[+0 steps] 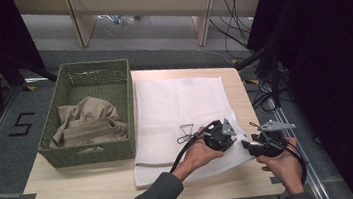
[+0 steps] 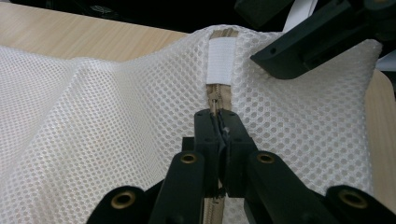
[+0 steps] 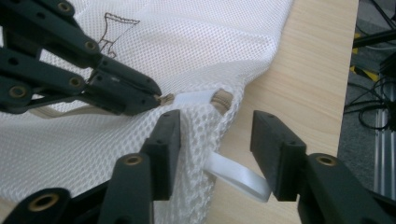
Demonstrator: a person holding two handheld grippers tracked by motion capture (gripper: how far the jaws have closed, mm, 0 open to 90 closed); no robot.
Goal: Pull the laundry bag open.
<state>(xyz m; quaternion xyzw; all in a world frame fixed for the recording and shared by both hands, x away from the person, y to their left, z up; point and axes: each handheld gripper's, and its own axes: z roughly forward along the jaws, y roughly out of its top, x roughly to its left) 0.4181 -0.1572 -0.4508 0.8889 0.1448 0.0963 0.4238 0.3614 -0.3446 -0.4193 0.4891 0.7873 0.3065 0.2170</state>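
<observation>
Left gripper view: my left hand-held gripper (image 2: 219,128) pinches the zipper pull (image 2: 215,103) on the limp, light mesh laundry bag (image 2: 93,121); at one o'clock, my right hand-held gripper (image 3: 217,135) stands spread around its corner.

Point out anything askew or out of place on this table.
The white mesh laundry bag is pulled up into a ridge at its zipper corner, where the left gripper pinches the zipper pull. Its white loop hangs free between the open right gripper jaws. Nothing looks damaged.
</observation>
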